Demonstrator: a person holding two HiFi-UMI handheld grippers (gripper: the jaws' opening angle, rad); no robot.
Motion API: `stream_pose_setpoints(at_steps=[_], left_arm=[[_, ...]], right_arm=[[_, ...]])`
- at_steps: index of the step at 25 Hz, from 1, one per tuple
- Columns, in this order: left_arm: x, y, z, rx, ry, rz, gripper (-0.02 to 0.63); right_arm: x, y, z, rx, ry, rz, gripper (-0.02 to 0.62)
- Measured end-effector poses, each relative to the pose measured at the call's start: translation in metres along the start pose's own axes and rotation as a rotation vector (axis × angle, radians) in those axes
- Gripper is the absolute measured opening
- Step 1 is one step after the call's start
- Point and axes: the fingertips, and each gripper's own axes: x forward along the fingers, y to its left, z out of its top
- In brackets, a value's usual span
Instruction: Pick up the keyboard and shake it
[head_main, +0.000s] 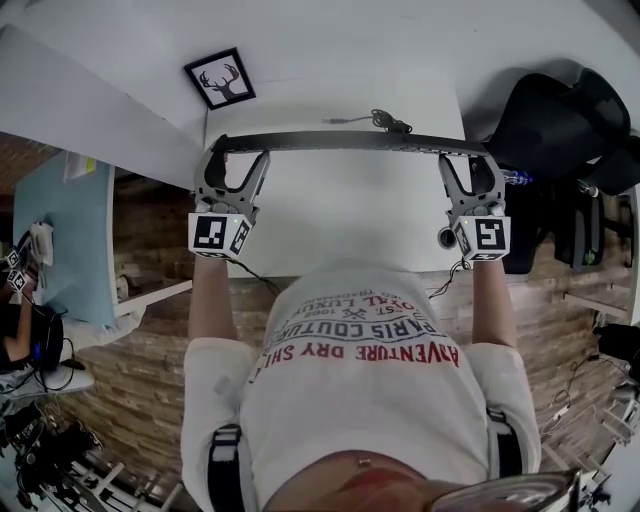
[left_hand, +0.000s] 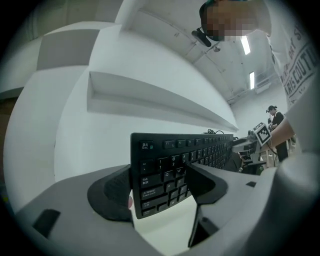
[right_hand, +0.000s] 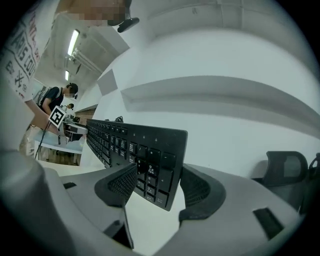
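While the keyboard (head_main: 350, 141) hangs on edge, apparently lifted off the white surface (head_main: 340, 215), its long axis runs straight across from the left gripper (head_main: 238, 155) to the right gripper (head_main: 468, 162). Each gripper's jaws clamp one short end, so neither is nearer.

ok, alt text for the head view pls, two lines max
A person holds a black keyboard edge-on over a white table, the left gripper shut on one end, the right gripper on the other. A framed antler picture sits near the table's far left corner.
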Motion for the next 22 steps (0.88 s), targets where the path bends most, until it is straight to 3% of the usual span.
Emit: stream_pose_setpoints(at_steps=[12, 17, 22], left_arm=[[-0.01, -0.011, 0.04, 0.143, -0.1, 0.033, 0.339], [-0.009, -0.014, 0.044, 0.146, -0.091, 0.03, 0.339], [-0.008, -0.015, 0.036, 0.148, 0.013, 0.019, 0.339]], right_arm=[[-0.011, -0.009, 0.029, -0.124, -0.107, -0.125, 0.281], [-0.01, -0.009, 0.022, -0.074, -0.069, -0.112, 0.281], [-0.005, -0.006, -0.004, 0.064, 0.063, -0.026, 0.281]])
